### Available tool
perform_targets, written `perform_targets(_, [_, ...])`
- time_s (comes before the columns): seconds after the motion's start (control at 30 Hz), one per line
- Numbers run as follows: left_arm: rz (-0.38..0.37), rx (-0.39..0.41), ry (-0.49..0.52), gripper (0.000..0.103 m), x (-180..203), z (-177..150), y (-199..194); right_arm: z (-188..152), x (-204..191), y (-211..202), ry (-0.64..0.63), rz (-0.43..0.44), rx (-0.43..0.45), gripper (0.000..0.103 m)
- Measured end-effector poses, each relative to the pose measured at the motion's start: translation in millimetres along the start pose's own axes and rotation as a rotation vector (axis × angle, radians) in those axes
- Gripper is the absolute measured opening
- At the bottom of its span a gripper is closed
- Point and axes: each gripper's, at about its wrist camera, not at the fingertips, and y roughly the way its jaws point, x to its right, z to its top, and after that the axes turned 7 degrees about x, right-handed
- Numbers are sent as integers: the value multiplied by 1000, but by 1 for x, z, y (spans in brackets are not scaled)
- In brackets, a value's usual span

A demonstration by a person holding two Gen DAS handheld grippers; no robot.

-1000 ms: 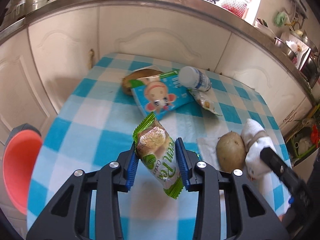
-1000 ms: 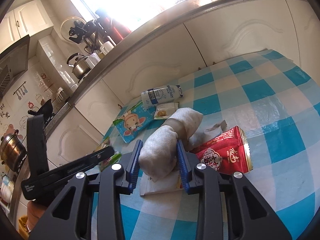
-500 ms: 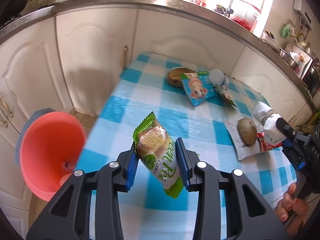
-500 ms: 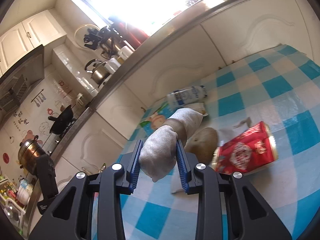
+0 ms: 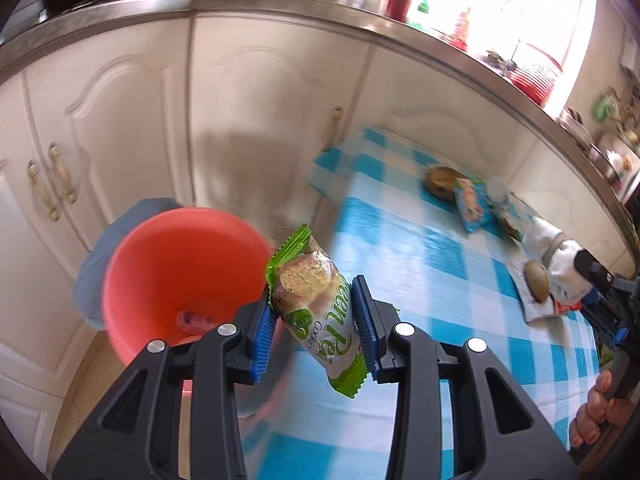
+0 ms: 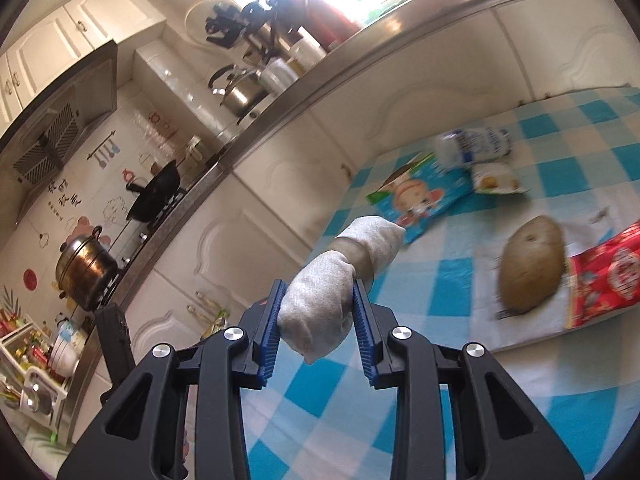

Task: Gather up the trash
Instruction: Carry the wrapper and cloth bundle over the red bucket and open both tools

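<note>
— What's in the red bin [image 5: 160, 264]?
— One small bit at the bottom. The left gripper [image 5: 316, 332], clamped on the green cookie packet [image 5: 320, 312], is beside its rim.
— The right gripper [image 6: 318, 332]?
— Pinching a rolled white cloth [image 6: 340, 284] above the table [image 6: 520, 400].

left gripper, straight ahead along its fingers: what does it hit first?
Likely the red bin. The left gripper, shut on the green cookie packet, points down past the table edge by the bin's near rim. Depth is unclear; it could pass the rim and meet the cabinet.
</note>
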Motion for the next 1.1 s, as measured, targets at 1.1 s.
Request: perform_targets(1.1, [142, -48, -255, 38, -138, -24, 19, -77, -139, 210, -160, 130, -560, 40])
